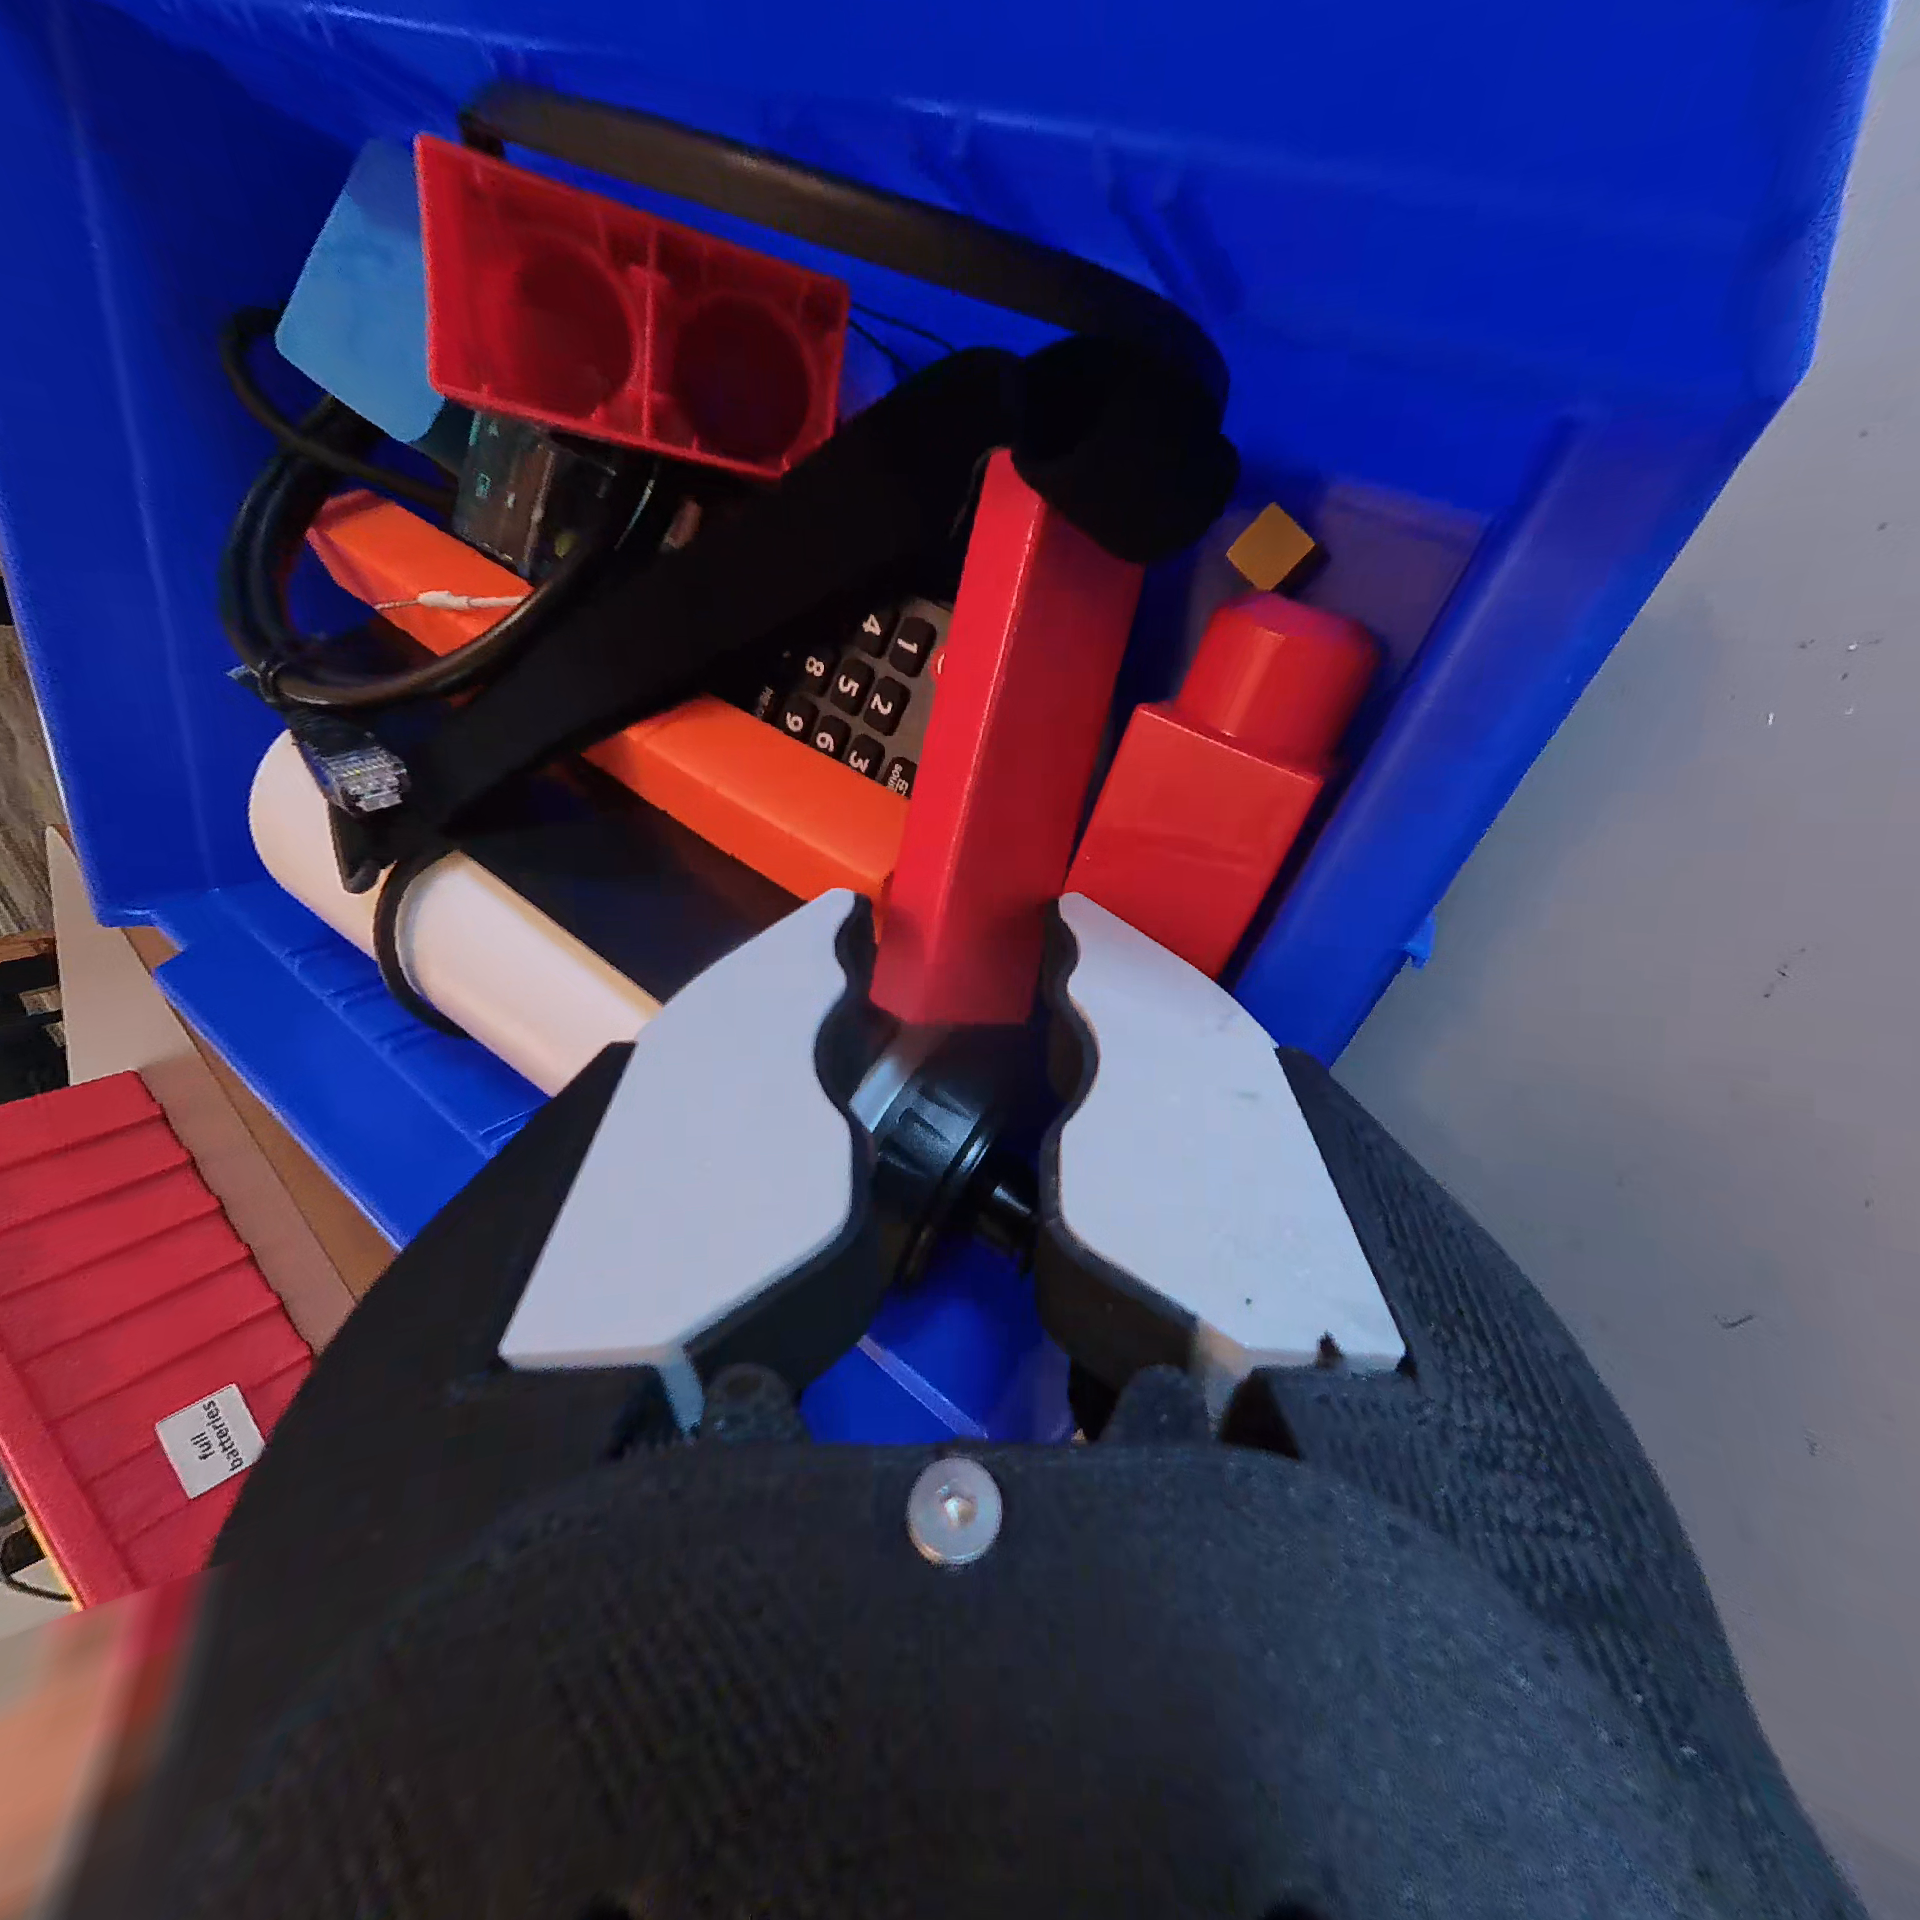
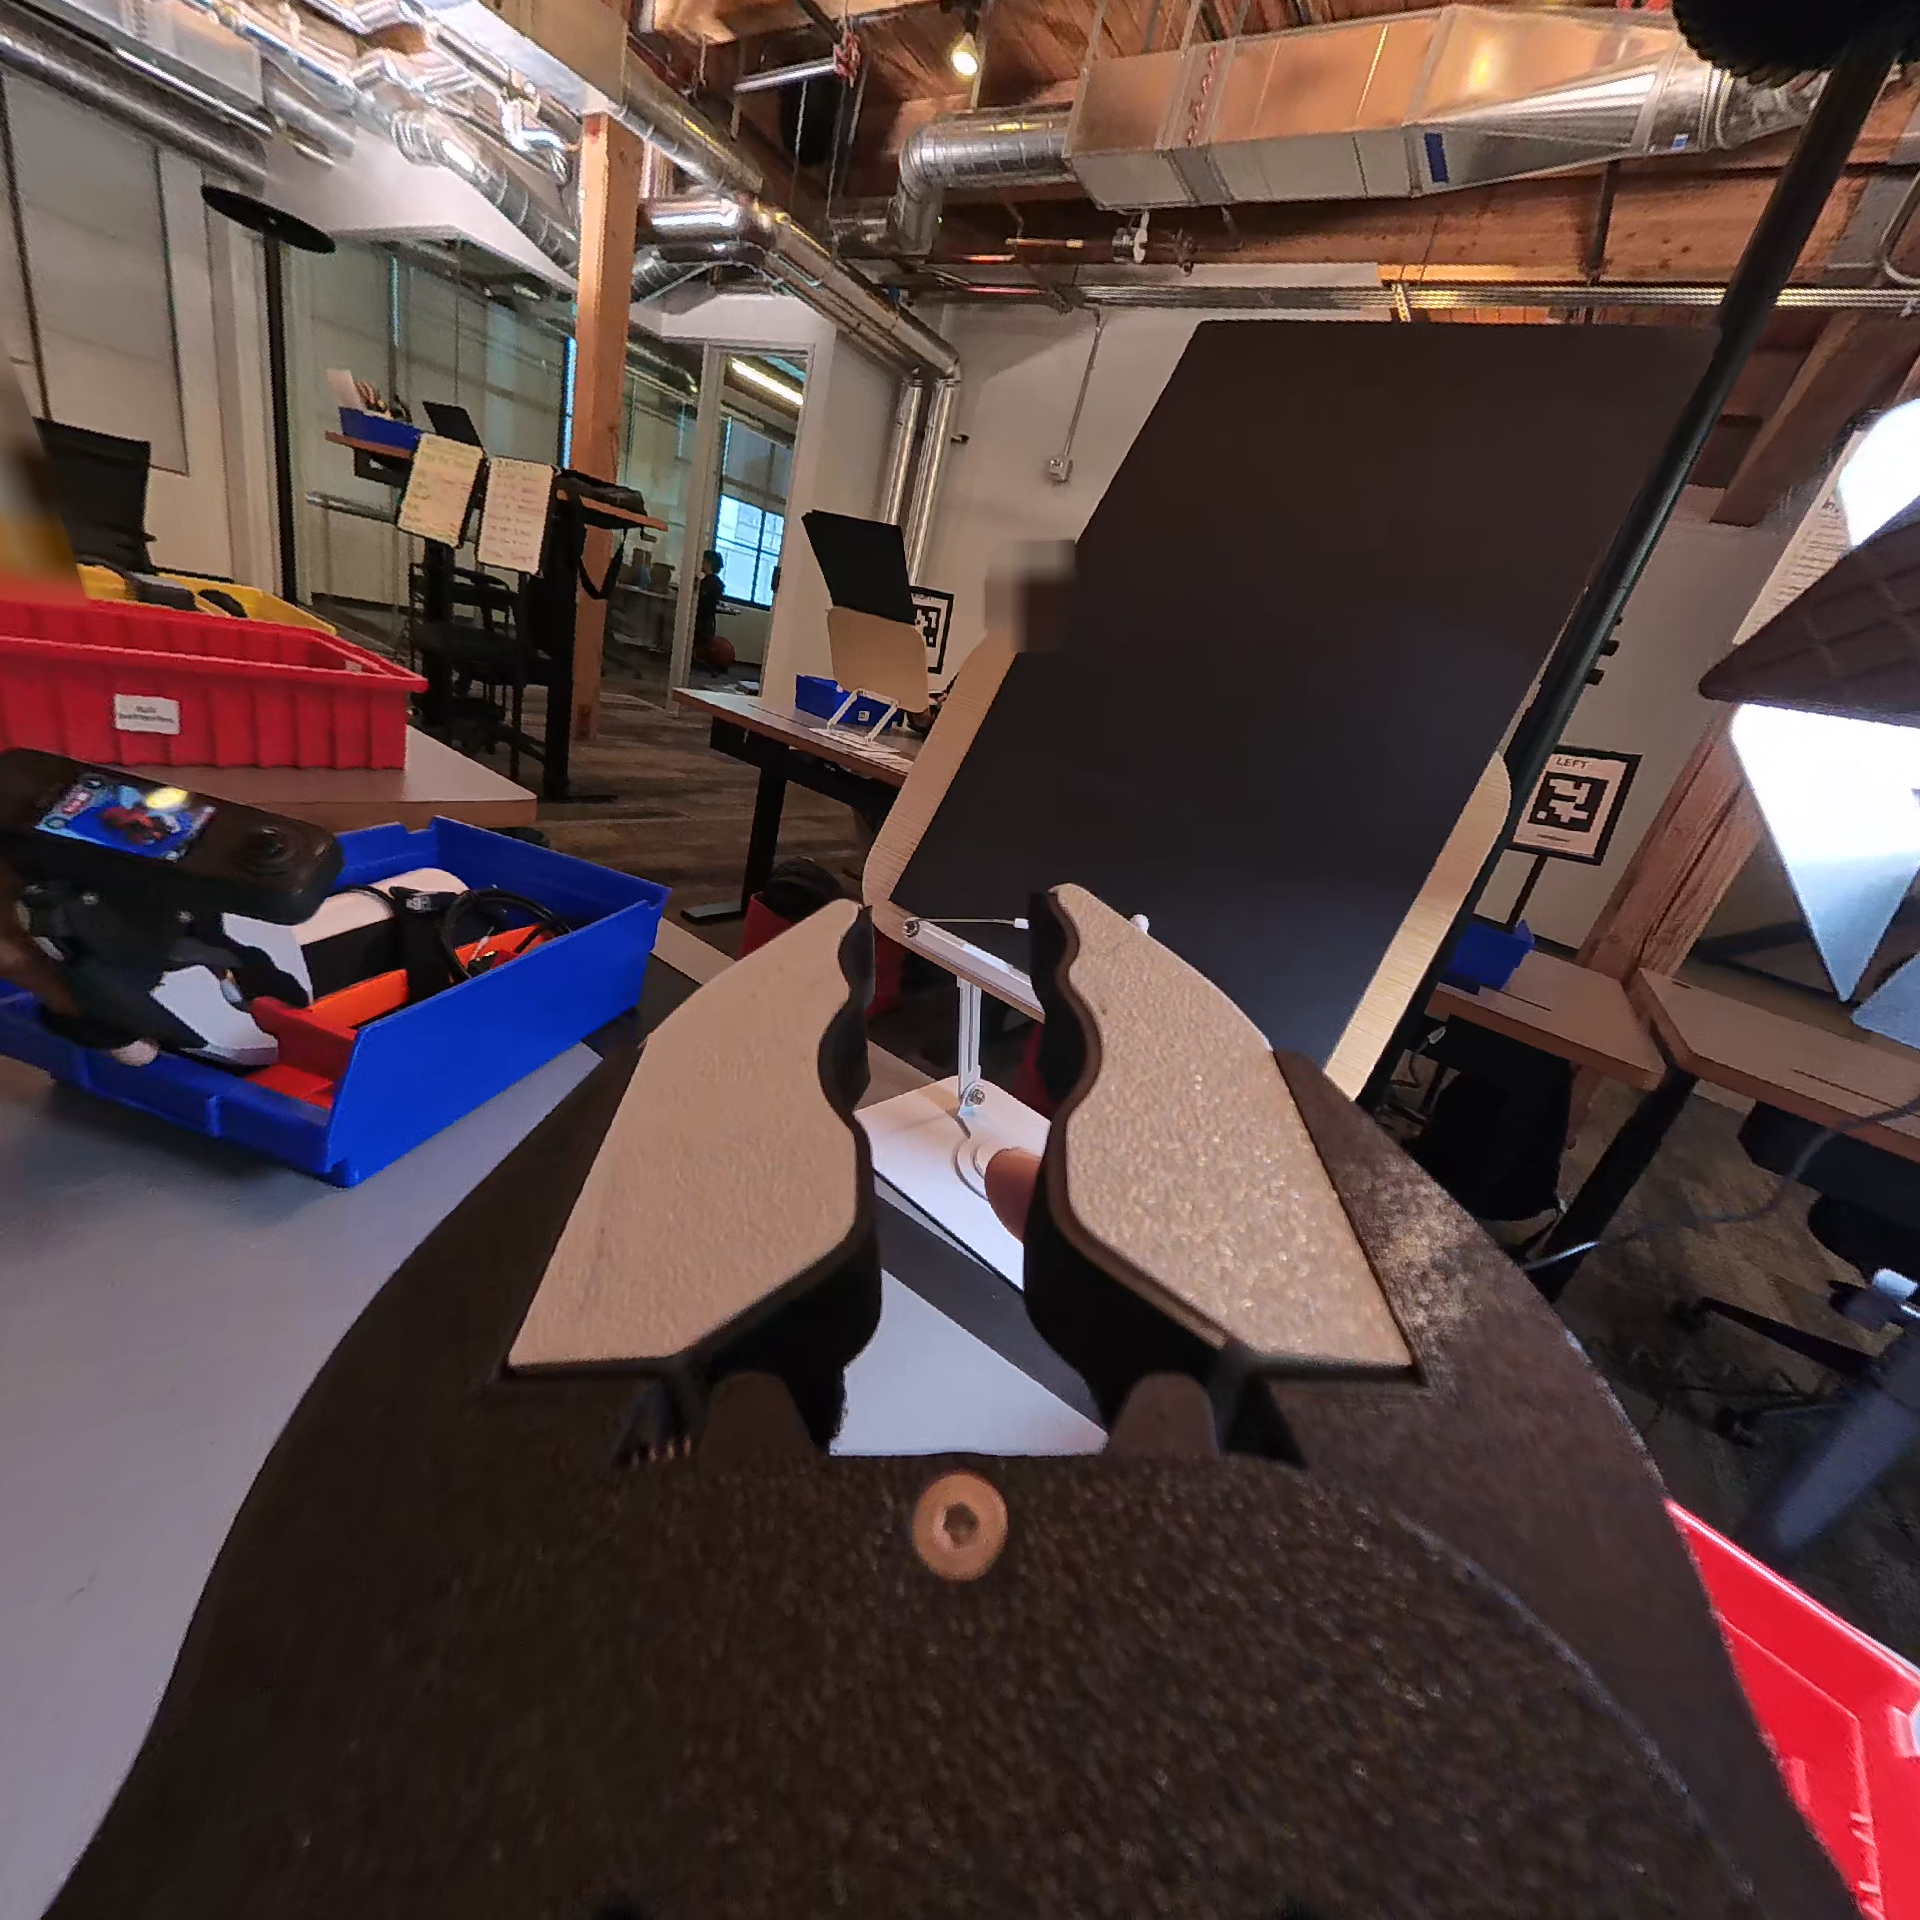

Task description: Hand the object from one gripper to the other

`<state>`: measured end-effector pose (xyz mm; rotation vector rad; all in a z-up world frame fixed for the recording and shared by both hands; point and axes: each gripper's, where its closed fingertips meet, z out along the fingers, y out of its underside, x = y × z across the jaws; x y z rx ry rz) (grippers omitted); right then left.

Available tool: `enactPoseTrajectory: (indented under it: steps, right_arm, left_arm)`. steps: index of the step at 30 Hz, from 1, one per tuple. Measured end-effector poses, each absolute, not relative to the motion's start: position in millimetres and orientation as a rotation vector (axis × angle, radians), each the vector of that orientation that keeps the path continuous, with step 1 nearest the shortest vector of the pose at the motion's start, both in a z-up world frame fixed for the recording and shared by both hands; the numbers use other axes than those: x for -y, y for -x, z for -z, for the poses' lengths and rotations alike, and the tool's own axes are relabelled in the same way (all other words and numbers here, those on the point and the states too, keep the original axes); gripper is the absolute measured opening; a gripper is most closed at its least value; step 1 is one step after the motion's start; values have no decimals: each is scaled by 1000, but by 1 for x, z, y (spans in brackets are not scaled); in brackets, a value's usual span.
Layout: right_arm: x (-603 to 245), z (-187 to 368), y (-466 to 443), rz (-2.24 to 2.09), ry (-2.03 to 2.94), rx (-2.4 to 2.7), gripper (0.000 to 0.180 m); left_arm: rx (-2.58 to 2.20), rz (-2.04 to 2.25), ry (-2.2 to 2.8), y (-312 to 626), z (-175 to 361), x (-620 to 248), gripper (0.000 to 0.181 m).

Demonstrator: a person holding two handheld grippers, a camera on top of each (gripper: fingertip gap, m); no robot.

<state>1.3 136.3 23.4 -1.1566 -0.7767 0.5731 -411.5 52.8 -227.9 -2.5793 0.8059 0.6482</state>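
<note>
In the left wrist view my left gripper (image 1: 956,920) is shut on the near end of a long red bar (image 1: 1013,717). The bar slants up out of a blue bin (image 1: 1351,260) full of parts. Around it lie a red two-hole brick (image 1: 634,301), a red studded block (image 1: 1216,790), an orange box (image 1: 758,779), a calculator (image 1: 862,686), a white tube (image 1: 488,945) and a black cable (image 1: 270,582). In the right wrist view my right gripper (image 2: 956,914) is open and empty above the grey table (image 2: 208,1299). The blue bin (image 2: 468,1039) and the left gripper over it (image 2: 156,935) are to its left.
A red ribbed tray (image 1: 104,1299) sits left of the bin and also shows in the right wrist view (image 2: 208,686). A black board on a white stand (image 2: 1247,675) stands ahead of the right gripper. A red bin corner (image 2: 1818,1714) is at lower right. My right fingertips sit around 50 centimeters from my left ones.
</note>
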Motion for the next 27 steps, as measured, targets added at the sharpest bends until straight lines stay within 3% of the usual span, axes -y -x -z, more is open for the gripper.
enactPoseTrajectory:
  steps: [7,27]
  right_arm:
    - [-132,-21,2,-536,1136,833,28]
    - [-125,-1,22,-517,1141,953,28]
  left_arm:
    - [-915,-680,2589,410,230,-51,23]
    - [-835,-470,2264,388,154,-51,17]
